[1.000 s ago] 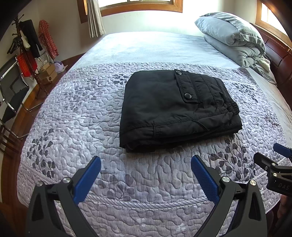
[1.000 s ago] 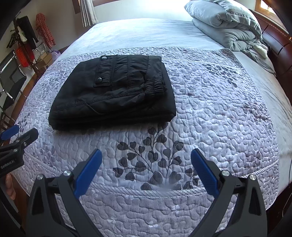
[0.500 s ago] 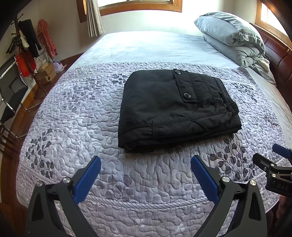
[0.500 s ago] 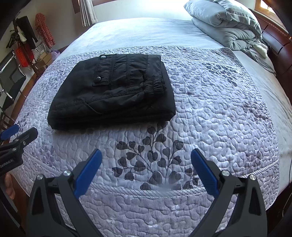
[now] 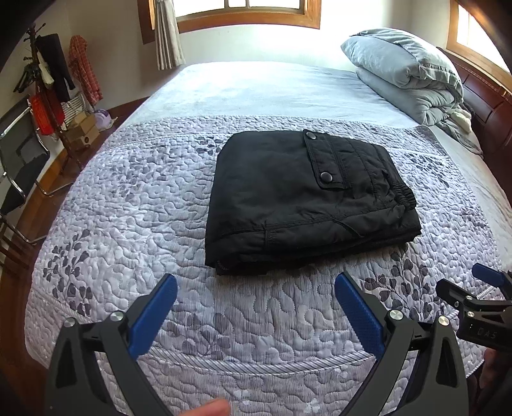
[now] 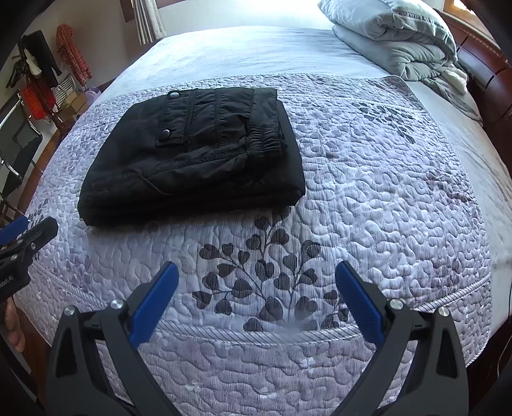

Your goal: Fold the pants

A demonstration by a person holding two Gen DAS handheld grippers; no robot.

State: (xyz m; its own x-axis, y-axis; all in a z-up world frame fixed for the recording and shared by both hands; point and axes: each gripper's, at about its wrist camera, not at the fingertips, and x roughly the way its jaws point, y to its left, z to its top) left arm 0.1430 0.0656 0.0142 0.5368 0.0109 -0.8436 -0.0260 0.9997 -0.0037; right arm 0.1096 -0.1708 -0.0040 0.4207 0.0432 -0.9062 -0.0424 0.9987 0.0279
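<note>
Two grippers — the left gripper point(image 5: 256, 307) and the right gripper point(image 6: 257, 296) — hang over the quilt point(image 5: 128, 208), jaws wide and holding nothing. The black pants point(image 5: 297, 201) lie folded on the bed, apart from both.

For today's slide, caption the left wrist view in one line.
Folded black pants lie on the quilted bedspread; open left gripper hovers short of them.

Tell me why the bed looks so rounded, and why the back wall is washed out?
Left wrist view: the fisheye lens bows the bed and darkens the corners; the window overexposes the wall, while the black pants stay sharp. Right wrist view: same bulge, glare on the sheet behind the pants, and a small blurred smudge near the quilt's border.
</note>
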